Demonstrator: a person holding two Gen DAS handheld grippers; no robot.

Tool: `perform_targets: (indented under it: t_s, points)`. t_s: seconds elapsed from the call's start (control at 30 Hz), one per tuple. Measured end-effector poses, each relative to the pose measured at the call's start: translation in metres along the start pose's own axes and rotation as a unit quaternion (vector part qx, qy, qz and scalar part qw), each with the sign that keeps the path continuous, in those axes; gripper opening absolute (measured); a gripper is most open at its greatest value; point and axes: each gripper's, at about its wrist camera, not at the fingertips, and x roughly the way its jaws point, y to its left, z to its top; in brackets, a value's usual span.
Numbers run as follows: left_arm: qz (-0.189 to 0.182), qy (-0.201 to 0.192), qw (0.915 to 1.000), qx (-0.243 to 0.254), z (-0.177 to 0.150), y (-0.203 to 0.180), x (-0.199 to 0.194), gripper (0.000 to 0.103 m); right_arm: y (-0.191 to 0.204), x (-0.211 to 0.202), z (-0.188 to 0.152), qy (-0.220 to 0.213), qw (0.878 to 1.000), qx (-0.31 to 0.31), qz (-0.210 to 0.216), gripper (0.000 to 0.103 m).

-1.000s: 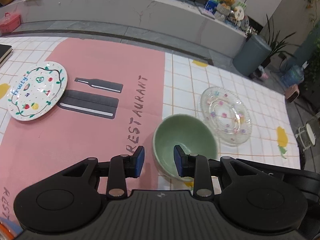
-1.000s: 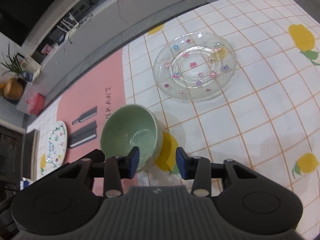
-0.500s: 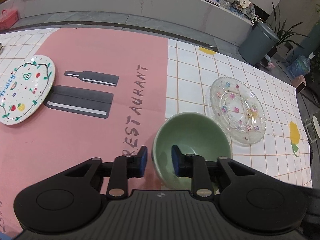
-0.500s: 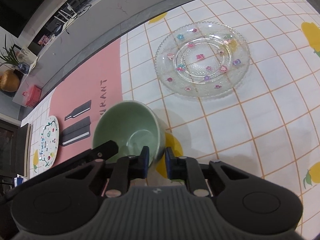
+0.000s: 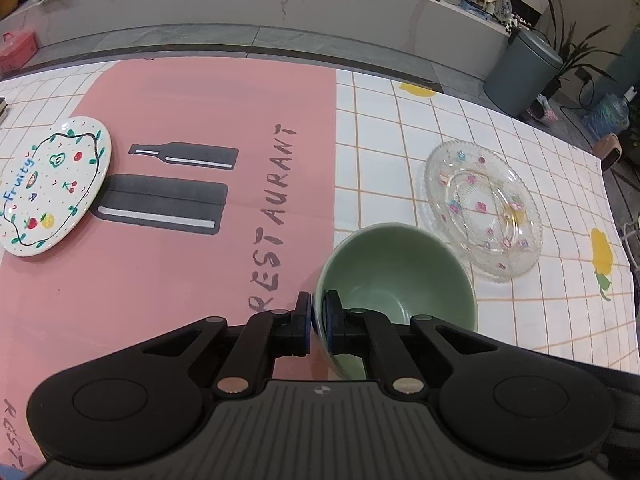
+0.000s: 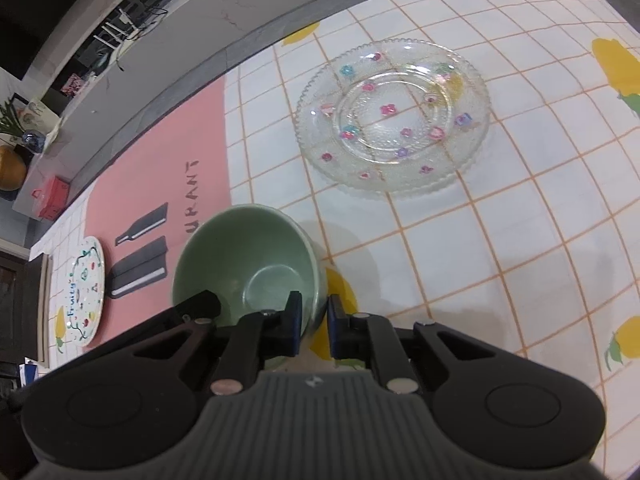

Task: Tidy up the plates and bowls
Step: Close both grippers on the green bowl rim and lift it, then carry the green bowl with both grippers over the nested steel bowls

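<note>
Both my left gripper [image 5: 316, 324] and right gripper [image 6: 313, 326] pinch the green bowl [image 5: 394, 280] by its rim. Uneven lifting risks slippage onto the glass plate [image 5: 482, 210].

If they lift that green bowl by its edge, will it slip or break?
The green bowl looks glazed and glossy, so its rim may slip. Its wall looks thick, so probably stiff and fairly heavy, yet breakable if dropped. The left gripper and right gripper pinch opposite sides, which should limit tipping.
</note>
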Motion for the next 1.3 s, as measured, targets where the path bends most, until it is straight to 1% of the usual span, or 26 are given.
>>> perform_targets:
  t_s: [0.13,0.3,0.37,0.5,0.67,0.77,0.93,1.07,1.2,1.3]
  points:
    - [-0.004,0.002,1.0,-0.008,-0.006,0.0,-0.006,0.007,-0.001,-0.009,-0.005,-0.003,1.0,0.0,-0.004,0.01]
    - [-0.007,-0.007,0.9998,-0.016,-0.015,0.0,-0.025,0.007,-0.002,-0.027,-0.016,-0.005,1.0,0.004,0.004,0.01]
    - [-0.011,-0.015,0.9997,-0.018,-0.019,0.0,-0.035,0.007,-0.002,-0.035,-0.022,-0.006,1.0,0.005,0.006,0.01]
    - [-0.005,-0.021,0.9996,-0.016,-0.027,-0.002,-0.057,0.007,-0.001,-0.055,-0.036,-0.012,1.0,0.006,0.018,0.01]
    - [-0.002,-0.029,0.9994,-0.017,-0.039,0.0,-0.085,0.007,0.005,-0.08,-0.056,-0.02,0.999,-0.007,0.028,0.011]
    - [-0.002,-0.041,0.9989,-0.023,-0.048,0.004,-0.105,0.007,0.01,-0.094,-0.068,-0.024,0.999,-0.015,0.037,0.011]
    - [0.002,-0.058,0.9974,-0.043,-0.061,0.02,-0.138,0.007,0.026,-0.115,-0.088,-0.025,0.997,-0.029,0.06,0.011]
    - [0.007,-0.073,0.995,-0.068,-0.072,0.04,-0.16,0.007,0.046,-0.127,-0.105,-0.024,0.996,-0.056,0.072,0.011]
    - [0.014,-0.083,0.9919,-0.095,-0.084,0.065,-0.177,0.007,0.067,-0.131,-0.12,-0.013,0.993,-0.076,0.091,0.011]
    - [0.026,-0.092,0.9893,-0.111,-0.094,0.082,-0.188,0.007,0.084,-0.131,-0.134,-0.009,0.99,-0.096,0.101,0.011]
